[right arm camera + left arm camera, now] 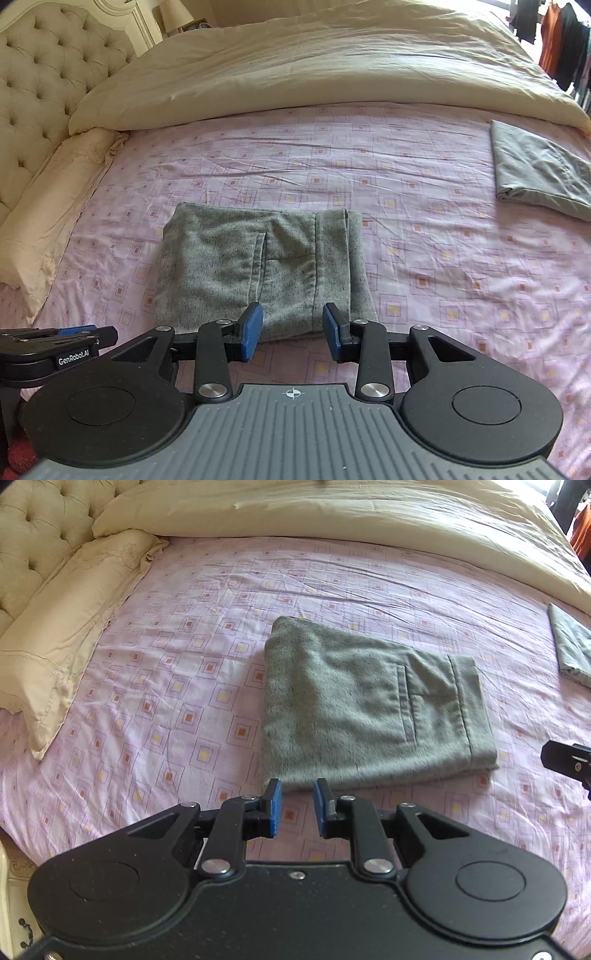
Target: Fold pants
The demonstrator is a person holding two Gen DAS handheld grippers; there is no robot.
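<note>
both grippers' fingers [276, 808] [252, 330] part open, empty, near folded pants [369, 705].

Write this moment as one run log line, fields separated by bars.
pants: folded, flat on bed sheet | left gripper: open, empty | right gripper: open, empty | second folded garment: far right

Both cameras sit low over the near edge of the bed [184, 635], looking across it toward the far cream duvet [314, 70]. The left wrist view stands left of the folded grey pants [369, 705], so they lie right of centre; the right wrist view has them left of centre [258, 266]. Both share the pants, pillow [62, 635] and headboard [40, 77].
</note>
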